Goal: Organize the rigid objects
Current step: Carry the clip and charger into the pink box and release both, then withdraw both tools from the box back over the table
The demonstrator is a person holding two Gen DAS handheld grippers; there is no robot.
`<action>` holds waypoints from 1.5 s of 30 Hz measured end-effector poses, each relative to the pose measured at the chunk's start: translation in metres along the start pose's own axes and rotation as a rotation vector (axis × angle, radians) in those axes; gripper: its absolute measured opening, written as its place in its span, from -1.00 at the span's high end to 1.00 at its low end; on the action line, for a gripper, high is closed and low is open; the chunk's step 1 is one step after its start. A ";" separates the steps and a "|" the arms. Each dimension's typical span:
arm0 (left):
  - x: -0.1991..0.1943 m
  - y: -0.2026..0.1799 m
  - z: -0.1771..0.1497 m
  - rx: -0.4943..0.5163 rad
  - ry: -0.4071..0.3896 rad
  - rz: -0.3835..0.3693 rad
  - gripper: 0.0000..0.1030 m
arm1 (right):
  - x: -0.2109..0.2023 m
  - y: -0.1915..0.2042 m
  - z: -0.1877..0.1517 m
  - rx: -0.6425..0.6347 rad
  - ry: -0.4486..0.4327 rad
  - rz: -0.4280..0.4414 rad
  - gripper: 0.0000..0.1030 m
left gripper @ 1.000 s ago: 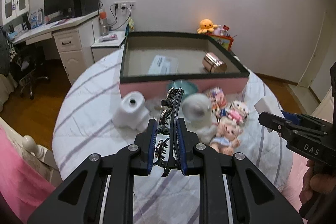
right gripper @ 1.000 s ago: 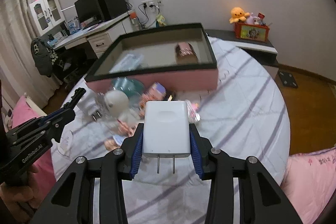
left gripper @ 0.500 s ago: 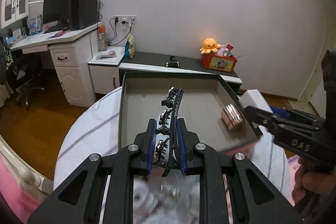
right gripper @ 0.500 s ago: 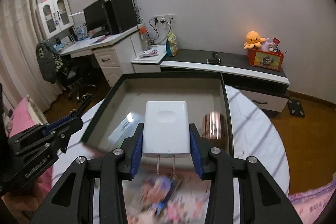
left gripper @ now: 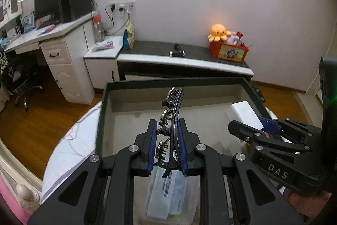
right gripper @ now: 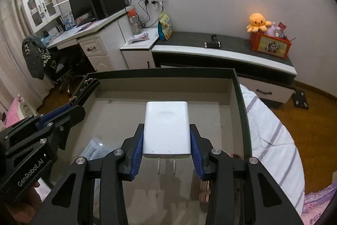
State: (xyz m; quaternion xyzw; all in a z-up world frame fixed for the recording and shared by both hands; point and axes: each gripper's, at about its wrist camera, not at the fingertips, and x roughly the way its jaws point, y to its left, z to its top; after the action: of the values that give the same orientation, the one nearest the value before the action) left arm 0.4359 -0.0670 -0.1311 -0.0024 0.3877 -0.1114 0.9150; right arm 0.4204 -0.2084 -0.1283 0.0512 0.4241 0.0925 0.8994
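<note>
Hair clip [left gripper: 171, 119] sat pinched in your left gripper [left gripper: 167, 148], charger [right gripper: 166, 130] clamped in your right gripper [right gripper: 166, 151], both above the box [right gripper: 242, 111].

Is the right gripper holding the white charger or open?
Holding: the right gripper has both pads against the white charger, prongs toward the camera.

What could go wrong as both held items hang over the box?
The left gripper pinches the thin black hair clip by a narrow part, so it might twist on release. The right gripper could drop the white charger onto the plastic packet or copper tin in the box.
</note>
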 end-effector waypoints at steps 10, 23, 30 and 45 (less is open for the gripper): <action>0.031 0.005 -0.008 0.010 0.117 0.059 -0.41 | 0.022 -0.006 -0.001 0.013 0.094 0.013 -0.03; -0.097 0.034 -0.027 -0.049 -0.121 0.102 -1.00 | -0.058 -0.003 -0.022 0.074 -0.077 -0.020 -1.00; -0.166 0.029 -0.048 -0.036 -0.218 0.129 -1.00 | -0.125 0.022 -0.049 0.068 -0.185 -0.028 -1.00; -0.264 0.003 -0.109 -0.012 -0.339 0.148 -1.00 | -0.247 0.058 -0.129 0.010 -0.383 -0.070 -1.00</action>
State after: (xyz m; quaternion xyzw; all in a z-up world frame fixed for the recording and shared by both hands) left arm 0.1804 -0.0012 -0.0205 0.0021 0.2275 -0.0394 0.9730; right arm 0.1600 -0.2017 -0.0139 0.0578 0.2471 0.0477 0.9661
